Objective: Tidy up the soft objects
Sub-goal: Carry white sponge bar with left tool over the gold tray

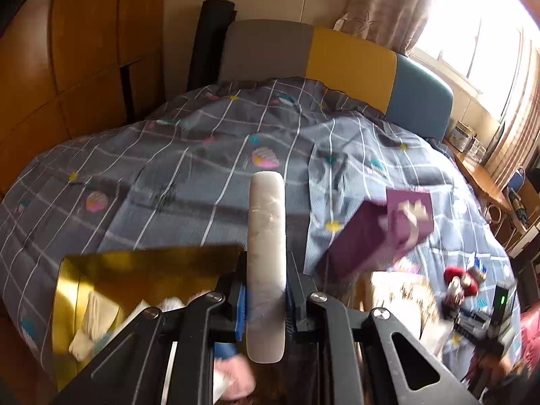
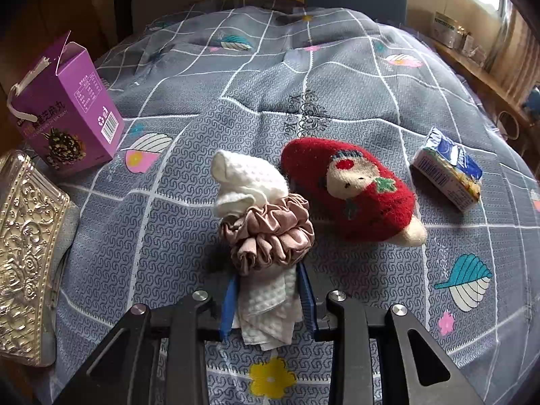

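Note:
In the left wrist view my left gripper (image 1: 266, 300) is shut on a white oblong slab (image 1: 266, 236), seen edge-on and standing up between the pads. Below and to its left is a gold box (image 1: 135, 270) holding a cream knitted piece (image 1: 91, 324) and something pink (image 1: 233, 374). In the right wrist view my right gripper (image 2: 268, 300) is shut on a white waffle cloth (image 2: 249, 182) with a dusty-pink scrunchie (image 2: 270, 233) wrapped around it, held just above the bed. A red fuzzy sock with a bear face (image 2: 351, 192) lies right of it on the grey checked bedspread (image 2: 337, 77).
A purple carton (image 2: 71, 111) stands at the left, with a silver embossed box (image 2: 27, 253) in front of it. A tissue pack (image 2: 445, 168) lies at the right. The headboard (image 1: 351, 57) is at the far end, and a wooden shelf with jars (image 1: 472, 155) runs under the window.

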Demonstrator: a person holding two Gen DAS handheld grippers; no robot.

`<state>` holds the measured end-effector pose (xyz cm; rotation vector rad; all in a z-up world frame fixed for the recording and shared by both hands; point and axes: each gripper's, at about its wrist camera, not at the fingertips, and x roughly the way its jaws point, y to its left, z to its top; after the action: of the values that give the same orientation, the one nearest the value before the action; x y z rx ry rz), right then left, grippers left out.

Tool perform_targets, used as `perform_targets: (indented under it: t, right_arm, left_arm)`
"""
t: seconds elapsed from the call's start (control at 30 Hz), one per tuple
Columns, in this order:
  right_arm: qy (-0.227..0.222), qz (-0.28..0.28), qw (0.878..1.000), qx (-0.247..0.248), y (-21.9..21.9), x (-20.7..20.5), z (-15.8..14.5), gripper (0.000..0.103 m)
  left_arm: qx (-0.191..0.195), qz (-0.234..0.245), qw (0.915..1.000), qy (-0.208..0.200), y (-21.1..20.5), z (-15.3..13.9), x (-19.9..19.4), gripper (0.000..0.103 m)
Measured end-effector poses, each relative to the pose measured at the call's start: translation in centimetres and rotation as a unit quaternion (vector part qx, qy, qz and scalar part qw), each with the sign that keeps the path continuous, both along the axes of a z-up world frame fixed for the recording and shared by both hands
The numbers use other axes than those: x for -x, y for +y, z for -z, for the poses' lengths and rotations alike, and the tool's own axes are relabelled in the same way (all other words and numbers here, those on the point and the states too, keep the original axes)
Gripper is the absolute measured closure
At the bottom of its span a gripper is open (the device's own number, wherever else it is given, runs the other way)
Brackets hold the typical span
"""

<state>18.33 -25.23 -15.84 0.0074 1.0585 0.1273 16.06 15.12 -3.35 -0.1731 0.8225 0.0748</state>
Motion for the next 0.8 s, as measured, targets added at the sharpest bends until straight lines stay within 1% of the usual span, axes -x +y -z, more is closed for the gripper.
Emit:
perform_targets:
  t: [0.23,0.43,0.57,0.67,0.8]
  right_arm:
    - [-0.014,0.002,1.000,-0.006,-0.3,0.3,0.0,0.071]
    - [-0.006,0.008,1.000,-0.013,0.0,-0.5,0.2,0.071]
    - [-0.006,0.005,1.000,-0.013,0.2,-0.5,0.1,0.065]
    - [-0.006,0.003,1.000,-0.016,0.3,-0.6,0.1,0.059]
    - [-0.004,0.001,1.000,-0.016,0.4,-0.6,0.1,0.055]
  left_arm:
    - [-0.031,-0.004,0.9993,-0.020,-0.4,1.2,5.8,0.087]
    - [-0.059,0.001,0.9980,-0.023,-1.0,1.2,8.2,0.087]
    - [-0.069,0.004,0.9974,-0.022,-1.4,1.1,9.4,0.087]
    - [-0.069,0.005,0.9974,-0.020,-1.5,1.2,10.2,0.087]
    - [-0.071,0.004,0.9973,-0.015,-1.4,1.3,10.7,0.087]
